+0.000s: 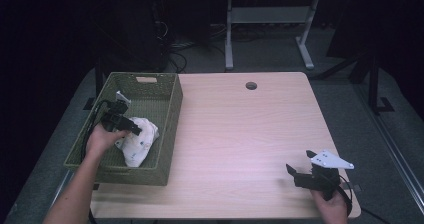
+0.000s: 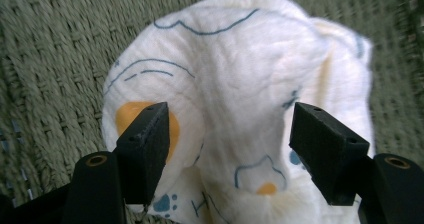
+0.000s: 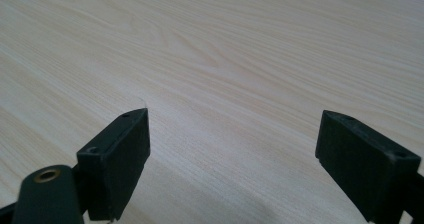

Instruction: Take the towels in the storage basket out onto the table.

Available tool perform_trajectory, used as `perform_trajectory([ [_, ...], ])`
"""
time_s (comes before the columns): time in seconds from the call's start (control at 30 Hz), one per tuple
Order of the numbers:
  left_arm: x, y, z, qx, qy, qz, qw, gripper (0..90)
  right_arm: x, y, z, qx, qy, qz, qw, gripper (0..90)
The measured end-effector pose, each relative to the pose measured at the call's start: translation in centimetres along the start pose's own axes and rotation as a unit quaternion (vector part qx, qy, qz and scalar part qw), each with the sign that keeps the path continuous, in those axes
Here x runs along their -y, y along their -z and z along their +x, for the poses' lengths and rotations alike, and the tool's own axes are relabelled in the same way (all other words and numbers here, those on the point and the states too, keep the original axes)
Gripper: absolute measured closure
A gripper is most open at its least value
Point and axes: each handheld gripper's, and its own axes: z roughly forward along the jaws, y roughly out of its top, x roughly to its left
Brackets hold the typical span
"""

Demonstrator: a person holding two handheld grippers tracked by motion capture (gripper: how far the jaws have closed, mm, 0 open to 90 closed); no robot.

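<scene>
High view
Table: a light wood table (image 1: pixel 250 134) with a round hole (image 1: pixel 251 86) near its far edge.
Basket: a green woven basket (image 1: pixel 170 119) stands on the table's left part, reaching past the left edge.
Cloth: a white bundled cloth (image 1: pixel 140 144) with small printed marks lies inside the basket, toward its near right corner.
Left gripper: the left gripper (image 1: pixel 134 128) is inside the basket, its tips at the cloth; the person's left hand (image 1: pixel 102 140) holds it.
Right gripper: the right gripper (image 1: pixel 299 163) hovers low over the table's near right corner, well apart from the basket, jaws spread wide; the right hand (image 1: pixel 332 206) holds it, and a grey three-cornered plate (image 1: pixel 332 160) sits on top.

Left gripper view
Jaws: spread wide, one on each side of the cloth (image 2: pixel 240 99), gripping nothing.
Cloth: white, with blue line drawings and orange patches, lying on the basket's woven floor (image 2: pixel 55 59).

Right gripper view
Jaws: set wide apart, nothing between them.
Surface: bare wood grain of the table (image 3: pixel 210 59) beneath.
</scene>
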Motion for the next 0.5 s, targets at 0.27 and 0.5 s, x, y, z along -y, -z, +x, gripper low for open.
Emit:
perform_trajectory([
  [0.27,-0.4,-1.9,-1.0,-0.026,-0.022,0.046,0.9983,34.1,0.0,0.0,0.0,-0.001,0.000,0.001,1.0000,13.8],
  [0.5,-0.6,-2.4,-1.6,-0.045,-0.037,0.054,0.9968,32.5,0.0,0.1,0.0,-0.001,0.001,0.000,1.0000,13.8],
])
